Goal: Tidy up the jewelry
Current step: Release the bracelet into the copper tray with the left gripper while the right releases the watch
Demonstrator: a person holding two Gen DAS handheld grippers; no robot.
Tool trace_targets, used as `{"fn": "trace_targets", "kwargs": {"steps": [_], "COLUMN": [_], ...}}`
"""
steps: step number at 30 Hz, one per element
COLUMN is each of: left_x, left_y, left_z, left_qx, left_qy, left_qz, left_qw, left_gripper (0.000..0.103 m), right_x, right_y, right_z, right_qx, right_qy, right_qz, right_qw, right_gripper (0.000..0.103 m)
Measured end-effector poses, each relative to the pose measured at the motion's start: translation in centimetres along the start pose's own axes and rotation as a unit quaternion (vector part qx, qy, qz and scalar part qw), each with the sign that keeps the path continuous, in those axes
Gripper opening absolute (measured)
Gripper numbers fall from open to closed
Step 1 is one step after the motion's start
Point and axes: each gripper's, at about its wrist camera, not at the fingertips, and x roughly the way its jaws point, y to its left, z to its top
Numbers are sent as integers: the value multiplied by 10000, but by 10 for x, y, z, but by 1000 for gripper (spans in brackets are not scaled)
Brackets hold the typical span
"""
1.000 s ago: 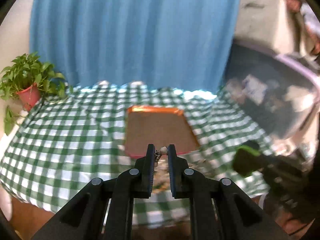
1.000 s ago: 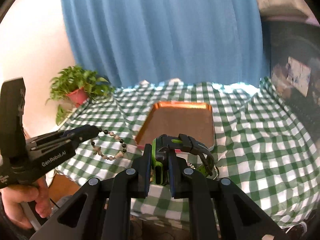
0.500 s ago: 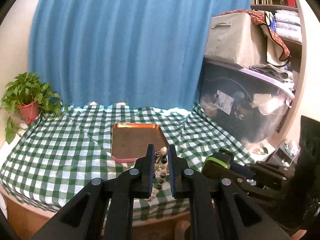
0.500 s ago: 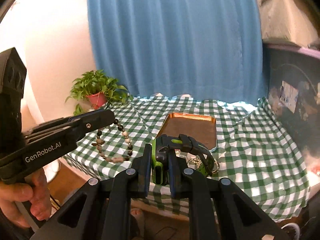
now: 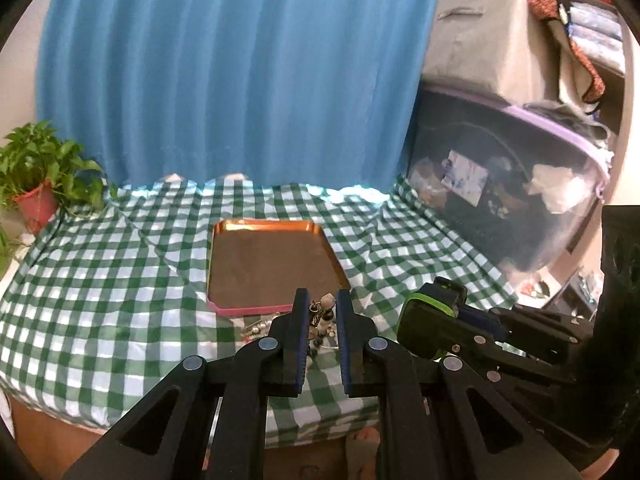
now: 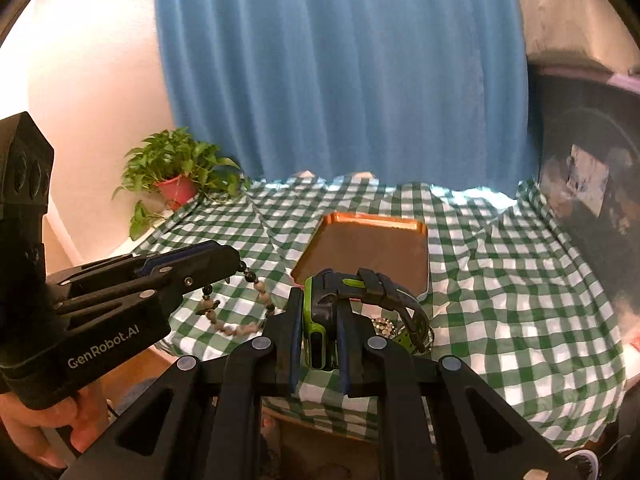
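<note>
Both grippers are up in the air at the near edge of the table, each carrying a piece. The left gripper (image 6: pixel 236 258) is pinched nearly closed on a beaded bracelet (image 6: pixel 240 312), which hangs in a loose loop from its tips above the green checked tablecloth (image 6: pixel 500 280). The right gripper (image 6: pixel 318 320) is clamped narrow on the body of a green-and-black wristwatch (image 6: pixel 320 316), its strap arching off to the right. The copper tray (image 6: pixel 368 248) lies empty just beyond, and a small heap of remaining jewelry (image 6: pixel 382 326) sits on the cloth at its near edge. Risks as I judge them: the bracelet is held by little more than a bead or two, so a jolt could slip it free, and it might fall off the table edge. The dangling loop could also snag the watch strap, since the two grippers are near each other. The loose strap may drag through the heap when lowered.
</note>
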Motion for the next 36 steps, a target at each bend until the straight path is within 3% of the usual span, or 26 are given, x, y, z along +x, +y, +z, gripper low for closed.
{"fn": "trace_targets", "kwargs": {"steps": [15,26,36], "left_x": [144,238,280], "left_y": [42,78,111], "left_z": [25,20,6], "left_qx": [-107,-333,-616], "left_qy": [514,869,1095], "left_qz": [117,152,218], "left_qw": [9986,9955,9918], "left_gripper": [13,13,13], "right_x": [140,237,291], "right_y": [-61,-83,-99], "right_z": [17,29,23], "right_qx": [320,411,666], "right_qy": [741,1348,1612], "right_qz": [-27,11,294], "right_qw": [9967,9900,9842], "right_gripper": [13,13,13]}}
